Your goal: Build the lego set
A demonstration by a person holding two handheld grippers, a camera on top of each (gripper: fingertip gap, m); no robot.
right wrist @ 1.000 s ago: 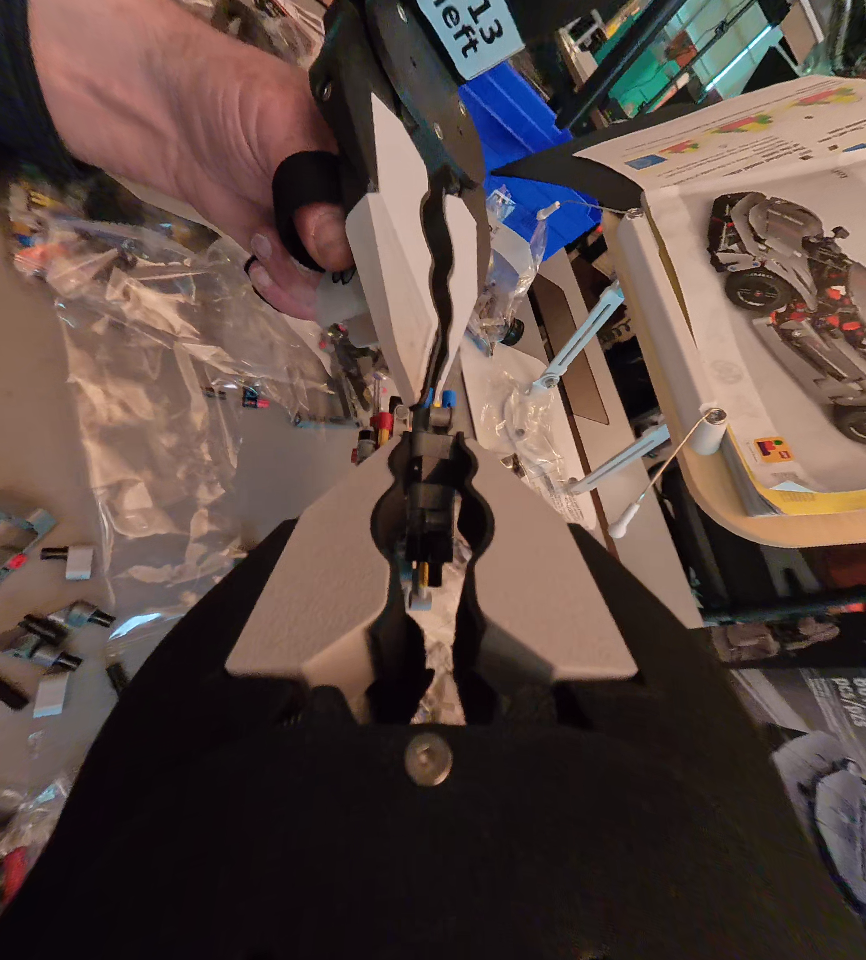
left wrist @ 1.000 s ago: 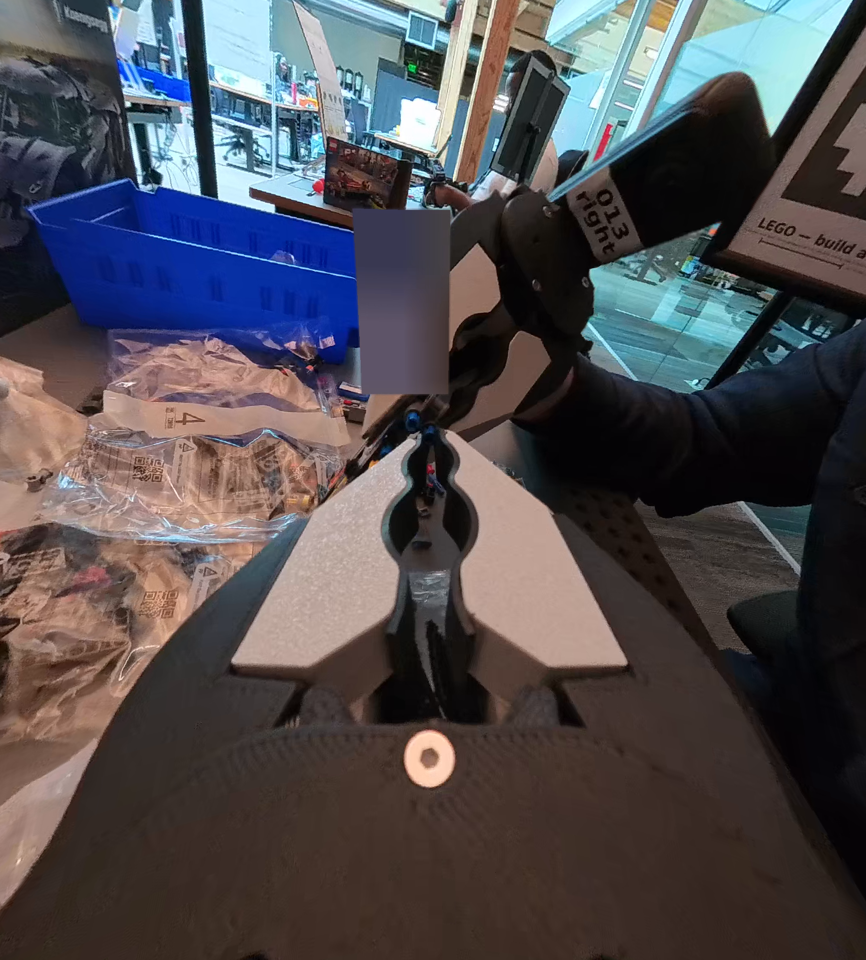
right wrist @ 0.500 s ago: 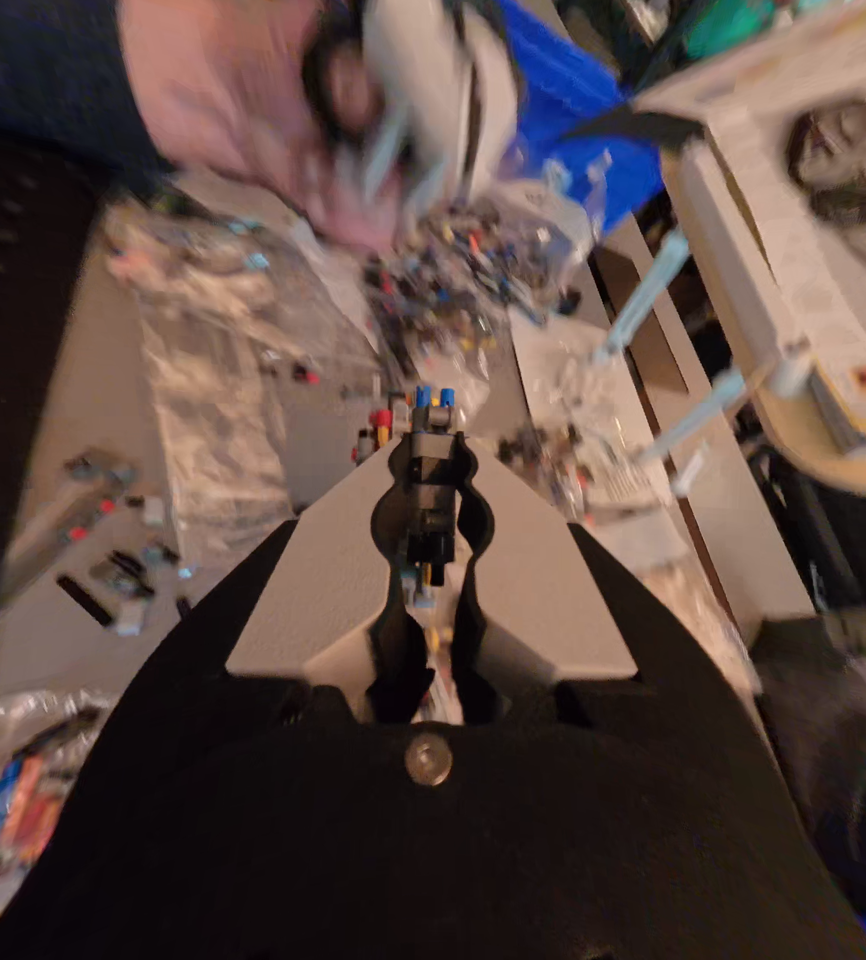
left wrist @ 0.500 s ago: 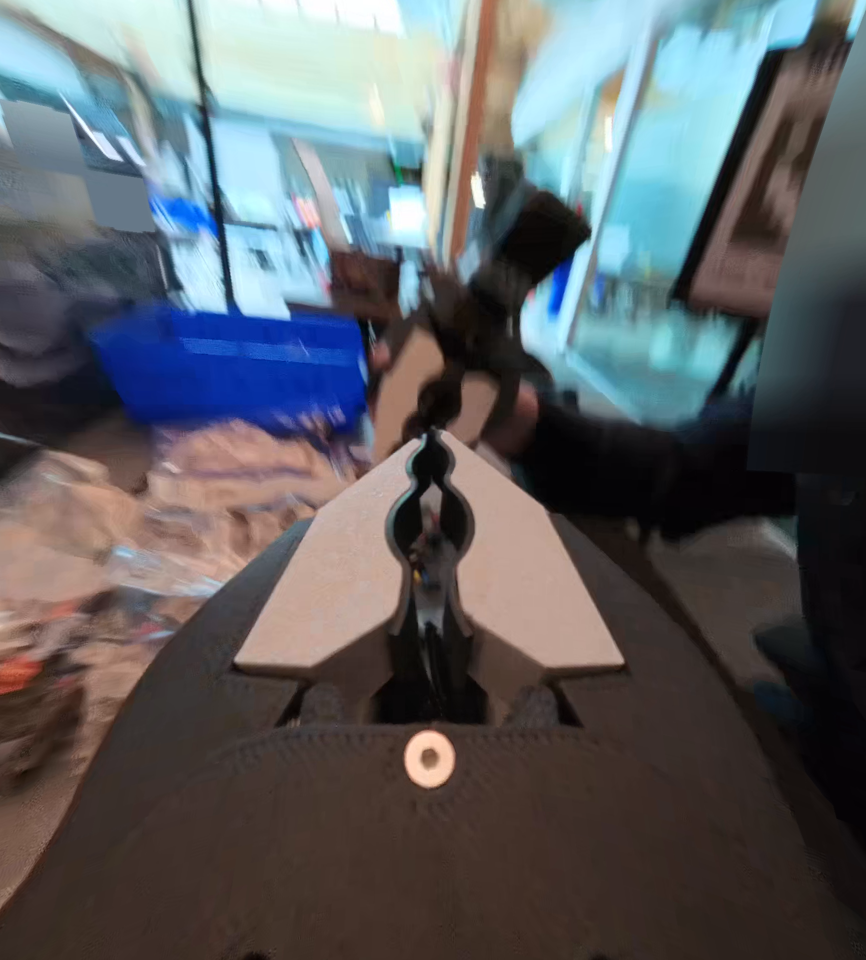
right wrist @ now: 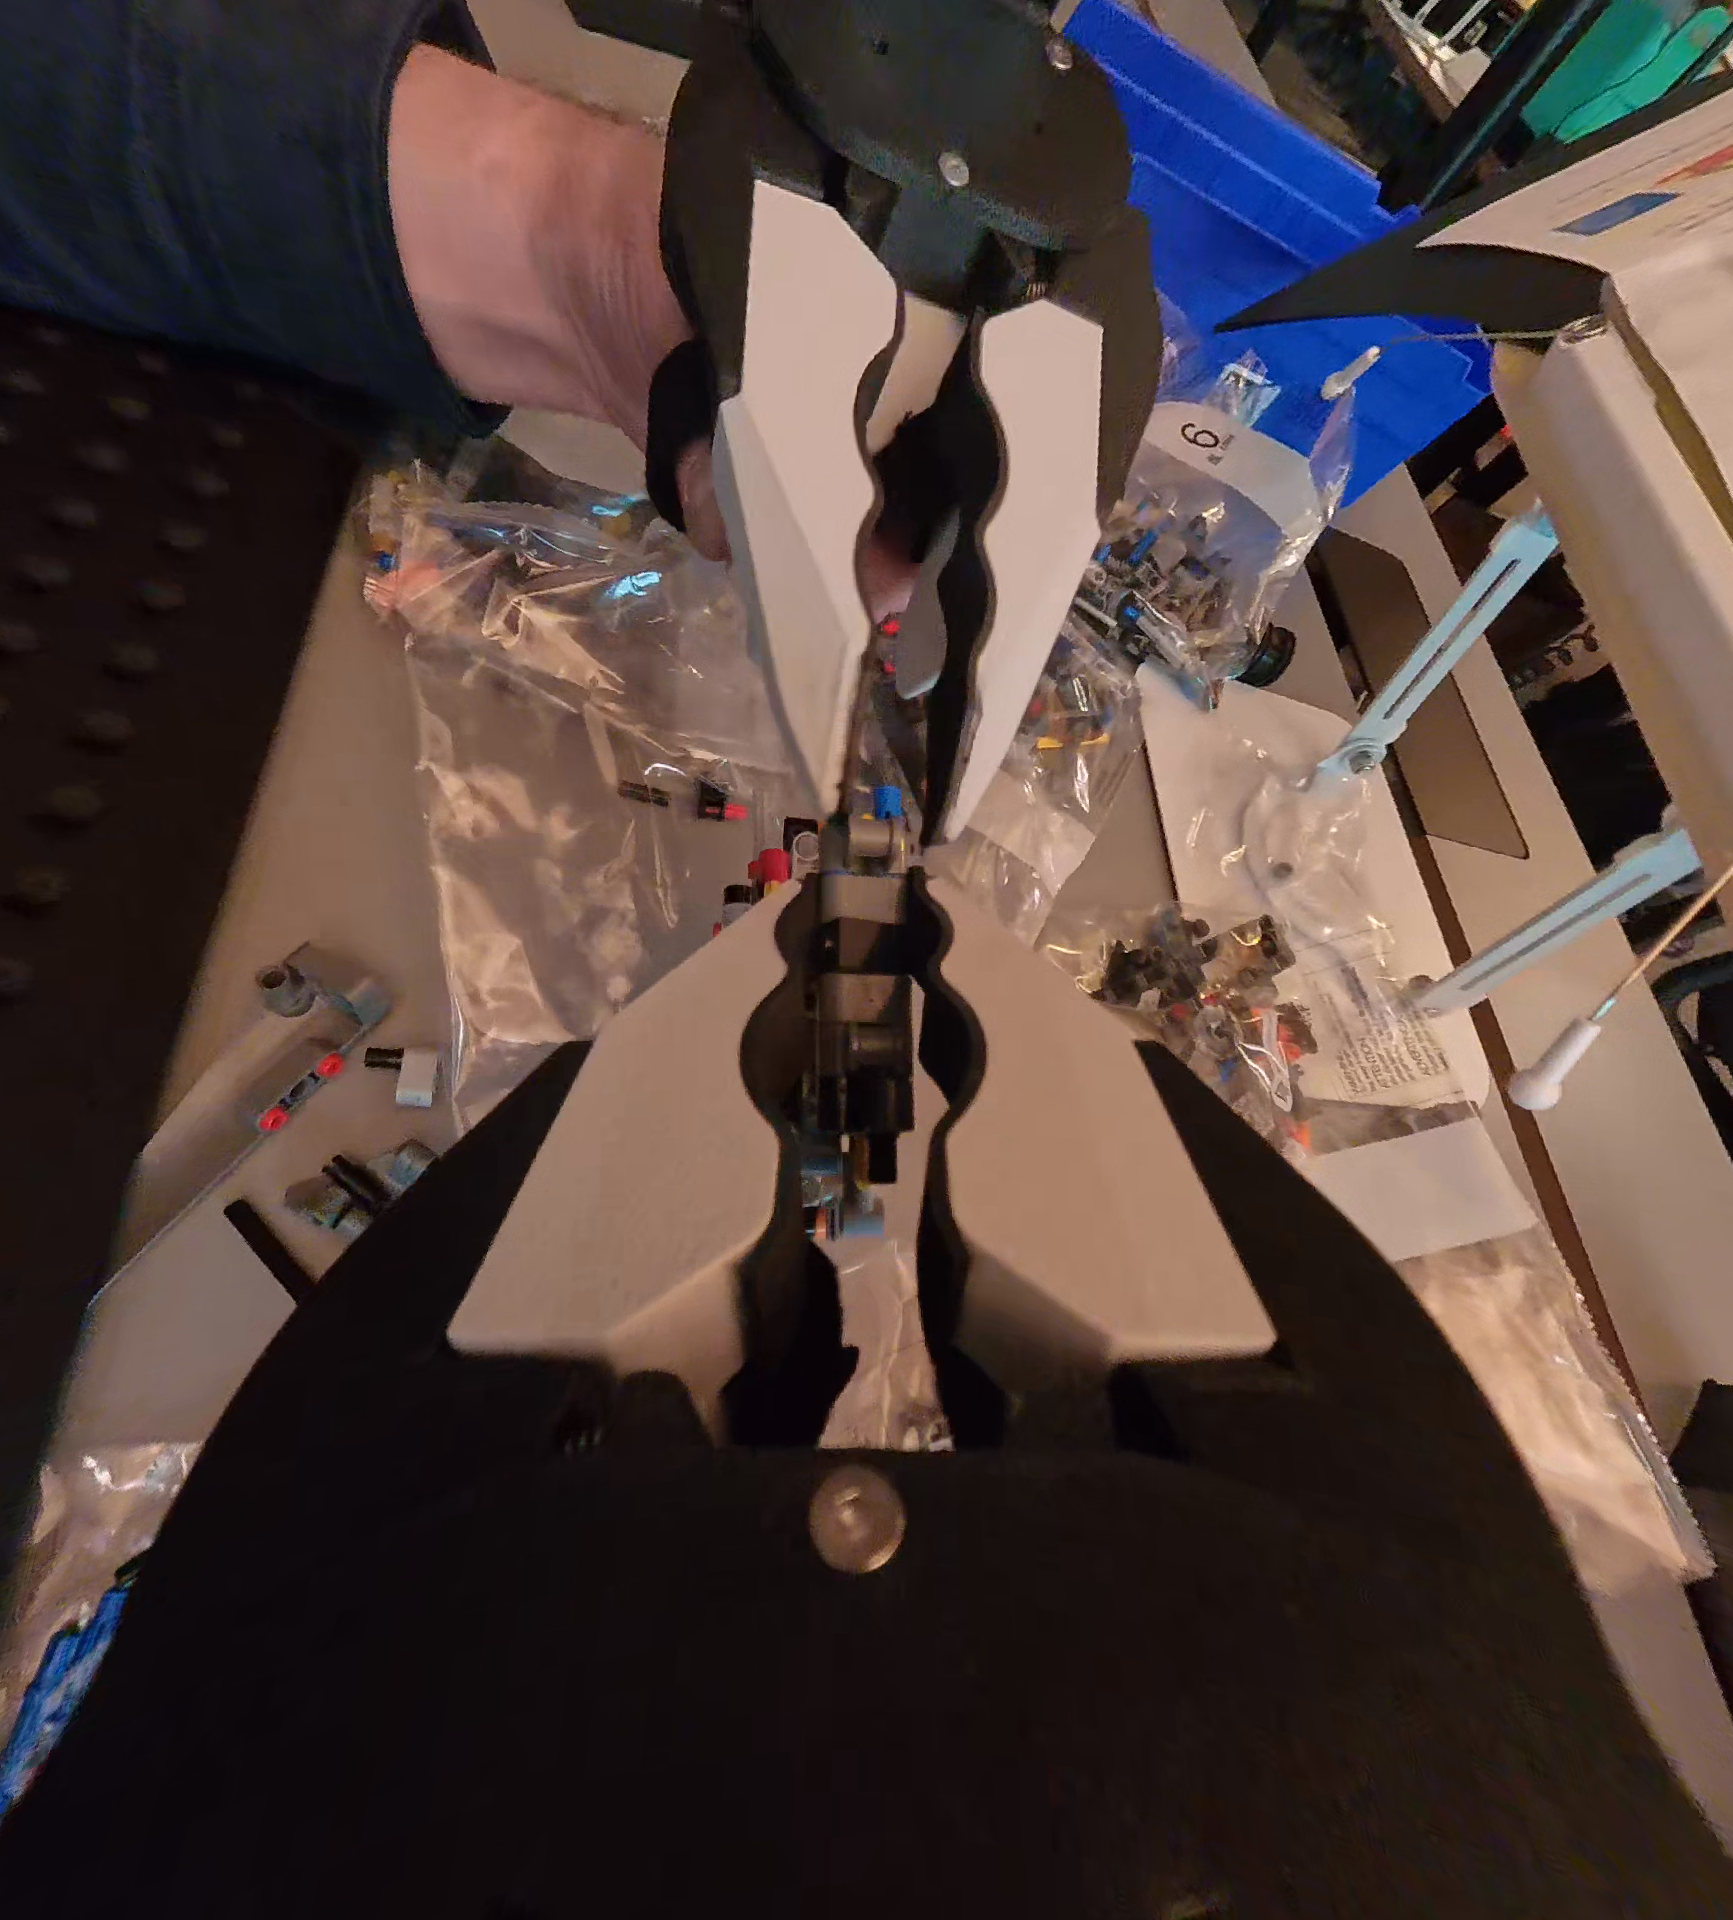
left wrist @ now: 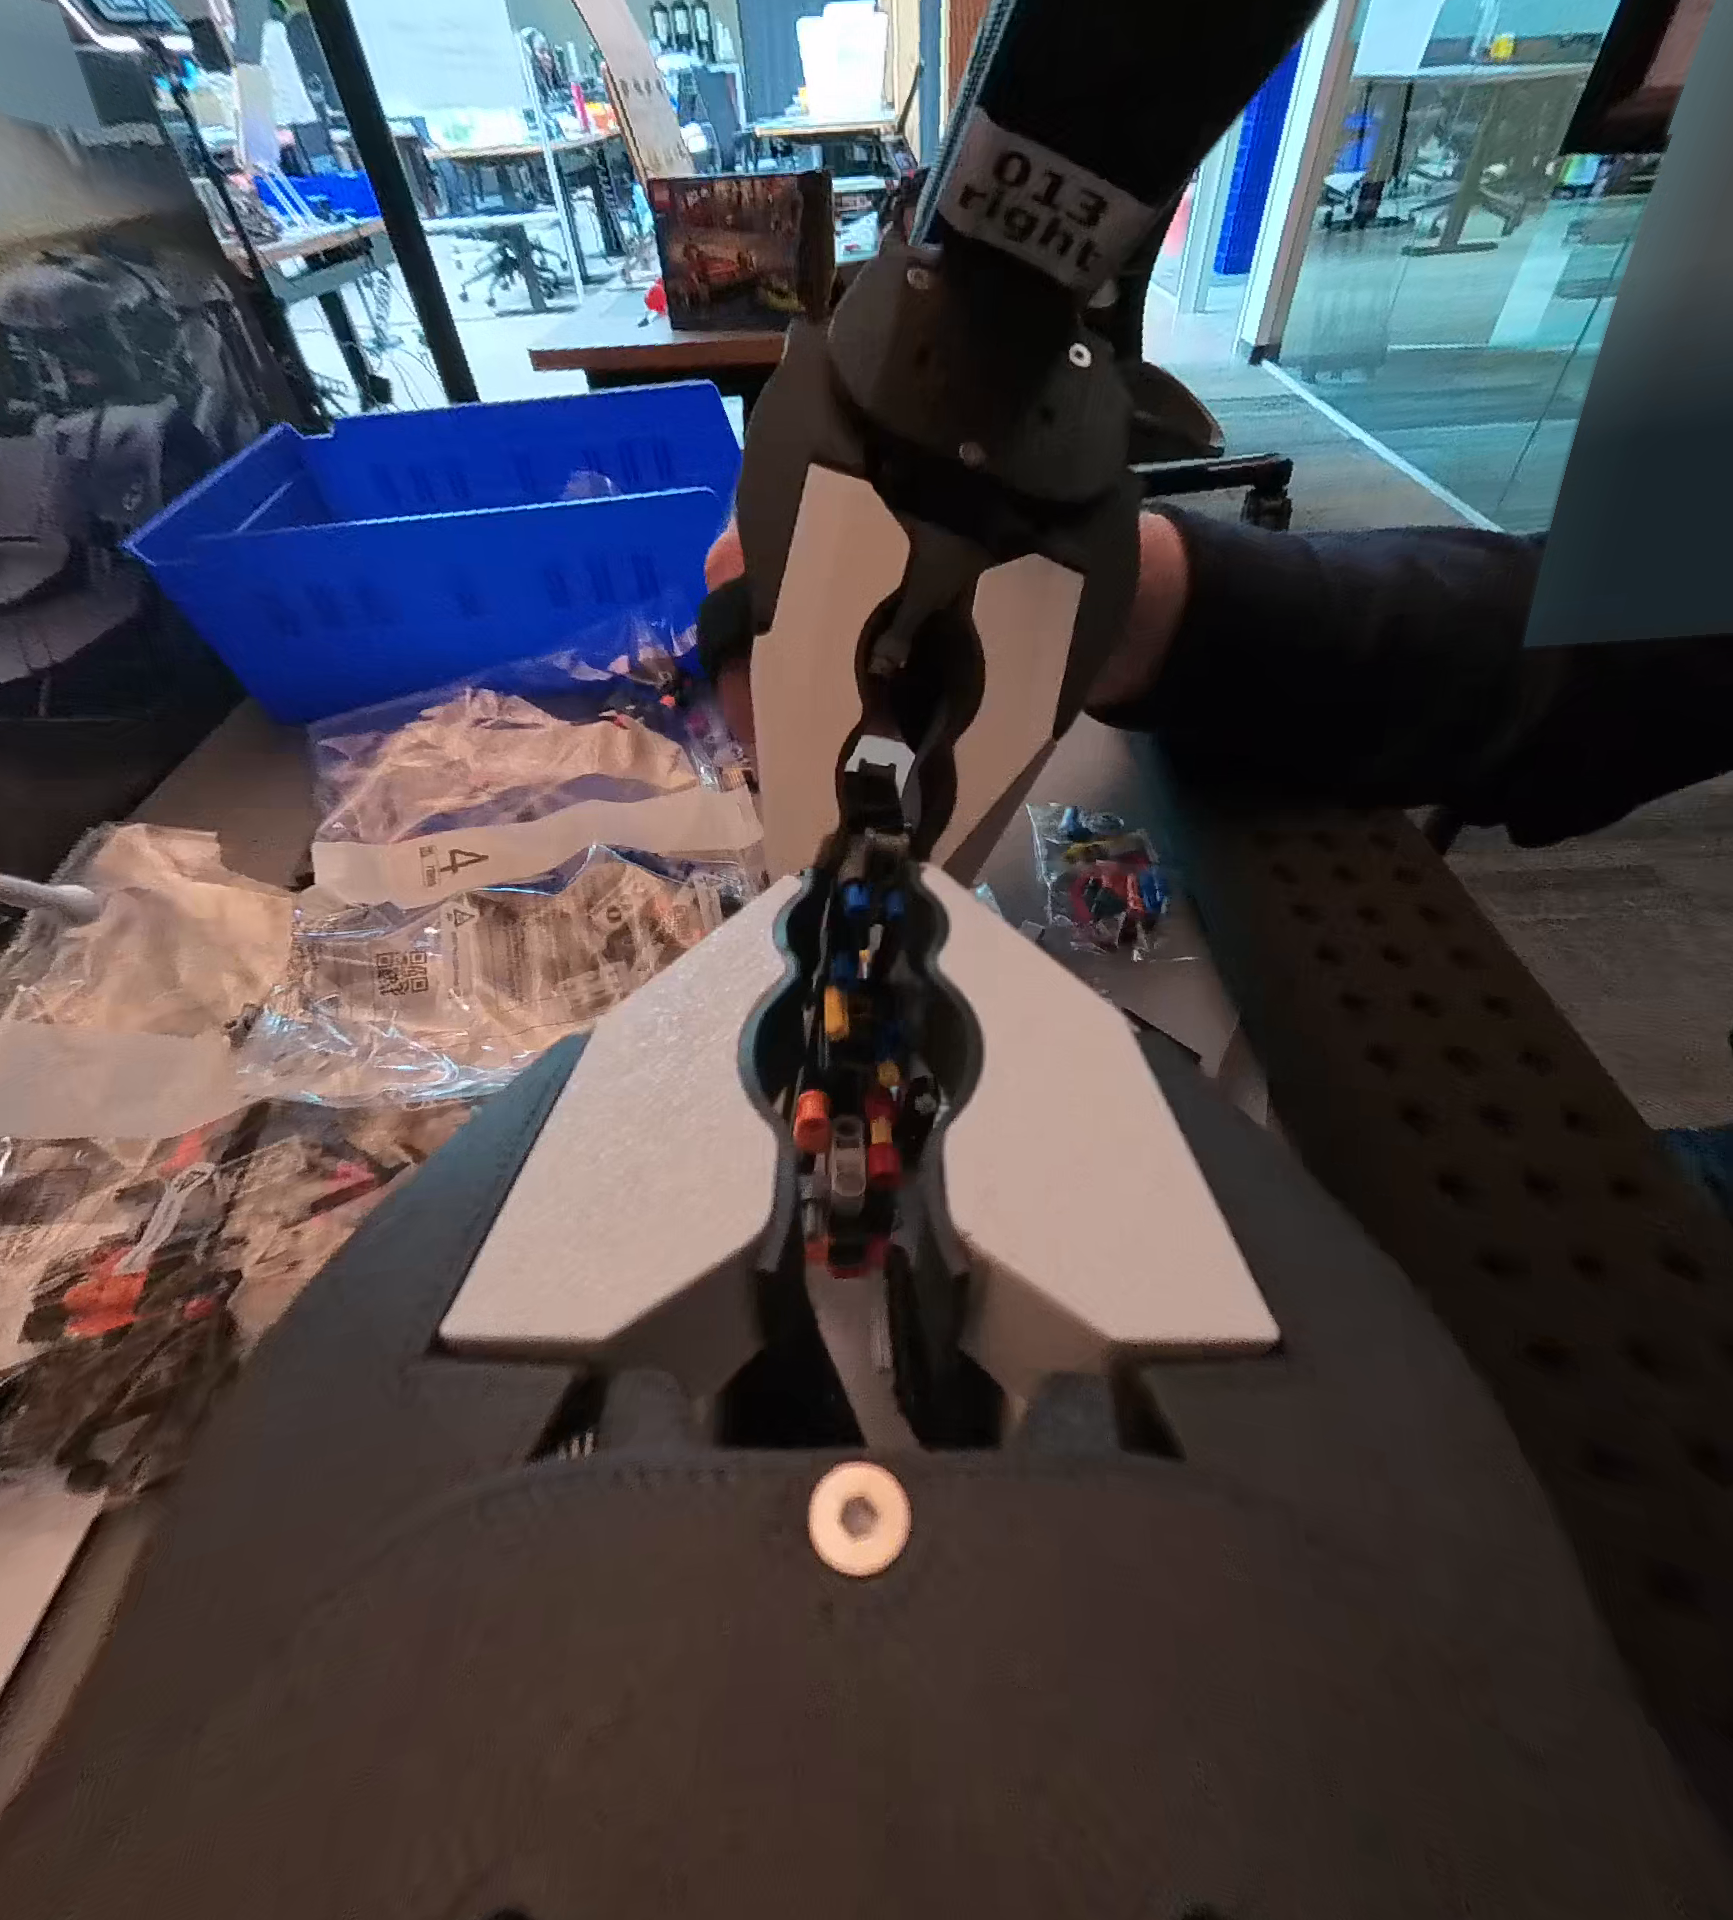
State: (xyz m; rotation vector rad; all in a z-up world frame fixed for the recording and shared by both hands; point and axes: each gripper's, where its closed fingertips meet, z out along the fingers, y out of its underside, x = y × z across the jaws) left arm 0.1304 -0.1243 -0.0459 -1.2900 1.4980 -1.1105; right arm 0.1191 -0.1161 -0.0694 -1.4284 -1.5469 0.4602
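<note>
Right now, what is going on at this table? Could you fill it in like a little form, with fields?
Activity: two hand-held grippers meet tip to tip above the table
Right gripper: shut on a dark grey lego assembly
Left gripper: nearly closed; whether it grips anything cannot be told
Around them: clear parts bags, loose lego pieces
Behind: blue bin
To the right gripper's right: open instruction booklet on a stand
</note>
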